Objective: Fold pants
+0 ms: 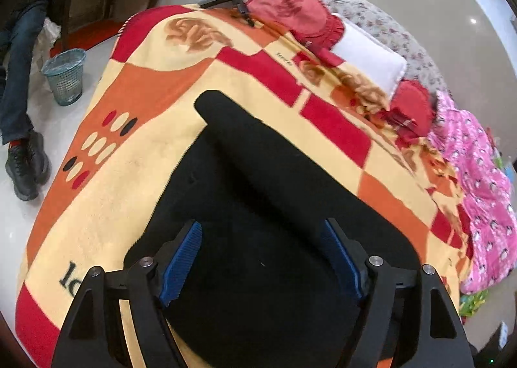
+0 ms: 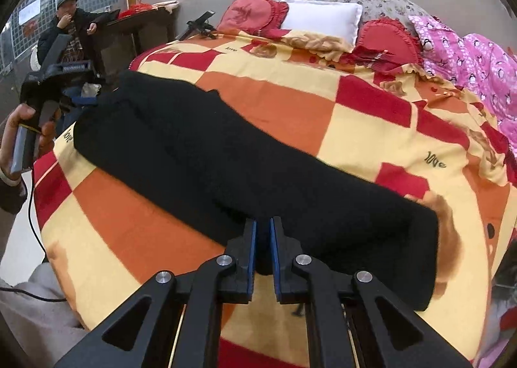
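Note:
Black pants (image 2: pixel 226 154) lie stretched flat across a red, orange and yellow checked blanket (image 2: pixel 290 103) on a bed. In the left wrist view the pants (image 1: pixel 258 180) spread under my left gripper (image 1: pixel 261 258), which is open, its blue pads wide apart just above the cloth. My right gripper (image 2: pixel 263 238) is shut on the near edge of the pants, with black cloth pinched between its blue pads. The left gripper also shows in the right wrist view (image 2: pixel 80 99), at the far left end of the pants, held by a hand.
Red ruffled cushions (image 2: pixel 255 12), a white pillow (image 2: pixel 323 19) and a pink quilt (image 2: pixel 468 61) lie at the bed's head. A black tripod (image 2: pixel 200 25) lies on the far corner. A seated person (image 2: pixel 68 25) and a blue wastebasket (image 1: pixel 64 77) are beside the bed.

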{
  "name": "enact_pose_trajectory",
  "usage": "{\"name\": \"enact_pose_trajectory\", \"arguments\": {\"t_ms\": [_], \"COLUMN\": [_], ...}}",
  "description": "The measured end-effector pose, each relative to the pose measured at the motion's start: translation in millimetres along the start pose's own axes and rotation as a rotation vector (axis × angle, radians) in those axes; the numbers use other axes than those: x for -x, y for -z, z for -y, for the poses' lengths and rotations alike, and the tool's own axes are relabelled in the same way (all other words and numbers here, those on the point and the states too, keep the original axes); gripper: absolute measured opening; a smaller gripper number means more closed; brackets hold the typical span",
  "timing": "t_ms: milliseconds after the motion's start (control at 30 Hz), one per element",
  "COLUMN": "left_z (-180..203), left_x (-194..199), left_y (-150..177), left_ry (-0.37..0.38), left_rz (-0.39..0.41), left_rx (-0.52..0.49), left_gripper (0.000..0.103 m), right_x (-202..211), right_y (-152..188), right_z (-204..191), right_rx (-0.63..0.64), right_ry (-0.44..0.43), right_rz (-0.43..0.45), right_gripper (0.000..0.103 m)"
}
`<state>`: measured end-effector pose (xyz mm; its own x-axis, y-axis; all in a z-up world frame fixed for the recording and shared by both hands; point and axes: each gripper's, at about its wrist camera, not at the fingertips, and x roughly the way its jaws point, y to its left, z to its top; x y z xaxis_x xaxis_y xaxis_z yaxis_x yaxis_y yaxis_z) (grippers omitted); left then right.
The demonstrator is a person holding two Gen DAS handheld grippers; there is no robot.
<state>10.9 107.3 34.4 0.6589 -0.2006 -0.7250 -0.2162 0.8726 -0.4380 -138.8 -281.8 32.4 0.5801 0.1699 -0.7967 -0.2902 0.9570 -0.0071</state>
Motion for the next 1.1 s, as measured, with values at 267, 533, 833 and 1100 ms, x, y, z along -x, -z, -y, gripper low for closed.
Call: {"name": "enact_pose_trajectory", "arguments": {"t_ms": [267,533,833,1100], "left_z": [17.5,25.2,-29.8,0.3], "left_x": [-45.4,1.5,28.6,32.6], "left_y": [-25.4,-11.4,56.8,63.4], "left_ry": [-0.020,0.092,0.031,-0.022], "left_rz": [-0.036,0.000,-0.048,0.020], "left_rx": [0.017,-0.049,-0.038,-0.126], "left_gripper": [0.055,0.007,0.007,0.007], "right_x": [0.6,11.3,20.8,50.4], "right_y": [-14.6,-23.2,0.3,22.1], "right_z": [19.1,20.3,25.3,40.7], "right_rx": [-0.045,-0.048,-0.085,-0.154], "right_ry": [0.020,0.052,0.025,0.101], "right_rz": [0.036,0.072,0.046,0.058], "right_gripper": [0.014,0.014,0.026,0.066]}}
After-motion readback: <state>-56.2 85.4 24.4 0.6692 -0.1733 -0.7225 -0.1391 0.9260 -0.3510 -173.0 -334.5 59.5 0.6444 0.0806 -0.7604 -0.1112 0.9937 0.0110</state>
